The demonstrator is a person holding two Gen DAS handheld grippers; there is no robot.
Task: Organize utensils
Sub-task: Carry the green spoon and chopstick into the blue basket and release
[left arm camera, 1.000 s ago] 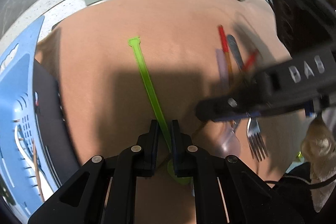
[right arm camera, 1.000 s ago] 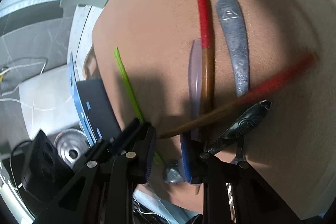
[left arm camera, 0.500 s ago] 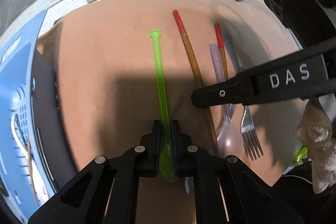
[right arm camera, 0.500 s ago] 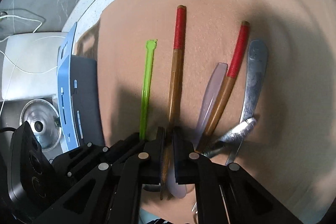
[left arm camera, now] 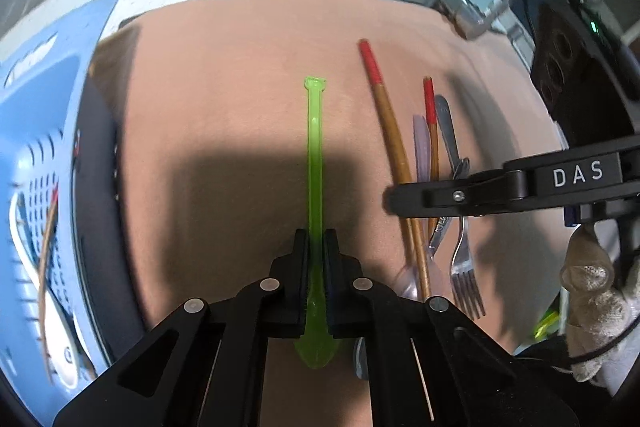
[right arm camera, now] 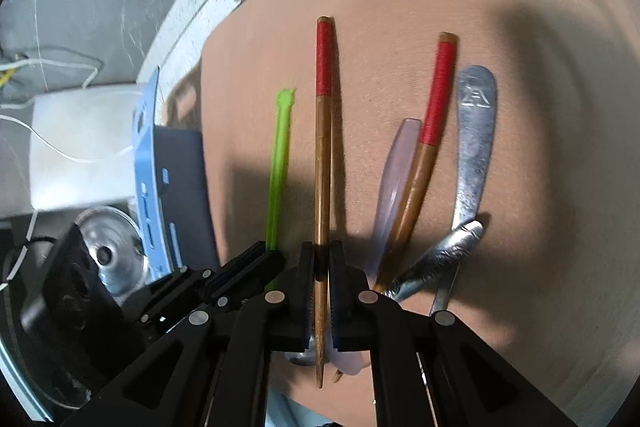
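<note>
A translucent green plastic spoon (left arm camera: 314, 155) lies along the tan mat (left arm camera: 220, 99). My left gripper (left arm camera: 316, 243) has its jaws closing tight on the spoon's lower handle, and the bowl shows behind the fingers. My right gripper (right arm camera: 320, 255) is shut on a red-tipped wooden chopstick (right arm camera: 323, 155) that points away, parallel to the green spoon (right arm camera: 280, 155). To the right lie a second red-tipped chopstick (right arm camera: 428, 155), a lilac plastic spoon (right arm camera: 394, 179), a metal fork (left arm camera: 464, 267) and a metal spoon handle (right arm camera: 444, 255). The two grippers sit side by side.
A blue perforated basket (left arm camera: 36, 147) holding a few utensils stands off the mat's left edge. A chrome faucet (left arm camera: 468, 11) and a sink are beyond the far right corner. A gloved hand (left arm camera: 596, 299) holds the right gripper.
My right gripper went from open to shut on the chopstick that lay slanted across the others and swung it beside the green spoon. The green spoon turned from slanted to straight in my left gripper.
</note>
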